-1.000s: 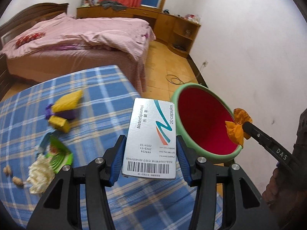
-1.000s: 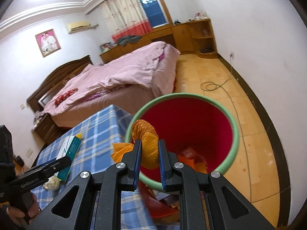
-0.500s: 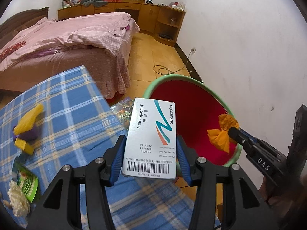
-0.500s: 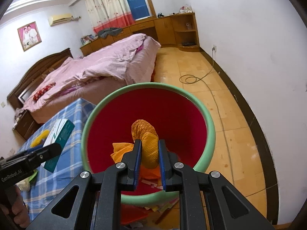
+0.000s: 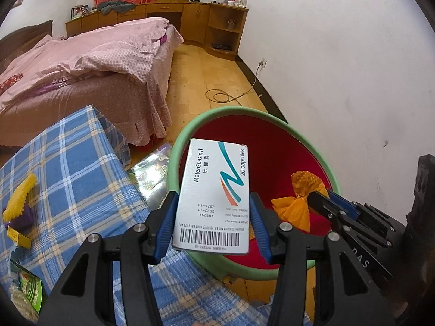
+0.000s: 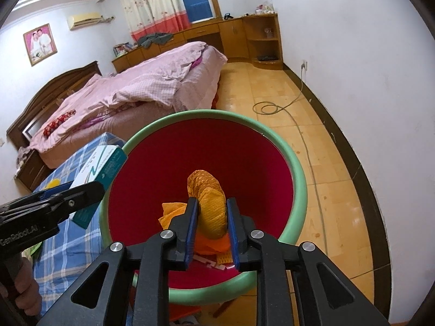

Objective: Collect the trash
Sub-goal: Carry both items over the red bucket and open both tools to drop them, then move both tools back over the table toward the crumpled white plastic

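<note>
right tongs (image 6: 209, 217), opening around the orange wrapper (image 6: 210, 212), hang over the bin (image 6: 296, 174); left tongs (image 5: 212, 217) clamp the box (image 5: 214, 195), bin at 1 o'clock.

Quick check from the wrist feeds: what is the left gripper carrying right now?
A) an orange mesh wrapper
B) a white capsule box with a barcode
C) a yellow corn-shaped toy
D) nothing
B: in the left wrist view the left gripper has its blue pads against both sides of the white capsule box, held over the rim of the green bin; the orange mesh wrapper sits in the right gripper.
</note>
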Demonstrator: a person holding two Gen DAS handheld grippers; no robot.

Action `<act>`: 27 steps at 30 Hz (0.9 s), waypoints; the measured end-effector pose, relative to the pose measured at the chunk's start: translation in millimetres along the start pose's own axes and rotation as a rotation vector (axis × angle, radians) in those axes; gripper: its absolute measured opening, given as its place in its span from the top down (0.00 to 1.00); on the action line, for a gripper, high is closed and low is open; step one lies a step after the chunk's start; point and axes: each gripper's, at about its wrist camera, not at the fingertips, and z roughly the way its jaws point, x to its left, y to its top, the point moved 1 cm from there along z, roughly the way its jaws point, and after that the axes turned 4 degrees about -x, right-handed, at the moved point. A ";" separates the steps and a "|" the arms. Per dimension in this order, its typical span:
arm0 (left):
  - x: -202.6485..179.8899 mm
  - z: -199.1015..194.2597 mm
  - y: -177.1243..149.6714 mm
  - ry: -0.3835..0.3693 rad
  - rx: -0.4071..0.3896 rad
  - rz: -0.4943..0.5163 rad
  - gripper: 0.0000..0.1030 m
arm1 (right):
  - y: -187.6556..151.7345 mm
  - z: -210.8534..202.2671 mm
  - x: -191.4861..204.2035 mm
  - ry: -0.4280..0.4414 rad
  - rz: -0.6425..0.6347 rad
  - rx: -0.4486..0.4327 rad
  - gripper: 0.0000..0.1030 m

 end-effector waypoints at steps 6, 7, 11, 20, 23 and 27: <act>2.0 -1.6 1.1 0.022 -0.028 -0.002 0.41 | 0.9 -0.3 0.4 0.008 0.001 0.000 0.74; 2.2 -2.8 1.6 0.024 -0.034 -0.001 0.41 | 1.3 -1.0 -0.1 0.010 0.002 -0.002 0.73; 3.9 -8.4 2.2 0.022 -0.041 -0.005 0.41 | 1.7 -4.5 1.7 0.015 0.003 -0.011 0.64; 14.1 -31.9 -6.4 0.027 -0.049 -0.040 0.41 | 1.2 -19.7 14.9 0.025 -0.013 -0.032 0.63; 18.5 -42.1 -11.5 0.035 -0.055 -0.051 0.41 | 0.0 -26.1 21.9 0.034 -0.020 -0.038 0.60; 29.5 -57.7 -19.5 0.052 -0.064 -0.073 0.41 | -2.0 -33.6 32.8 0.054 -0.030 -0.044 0.59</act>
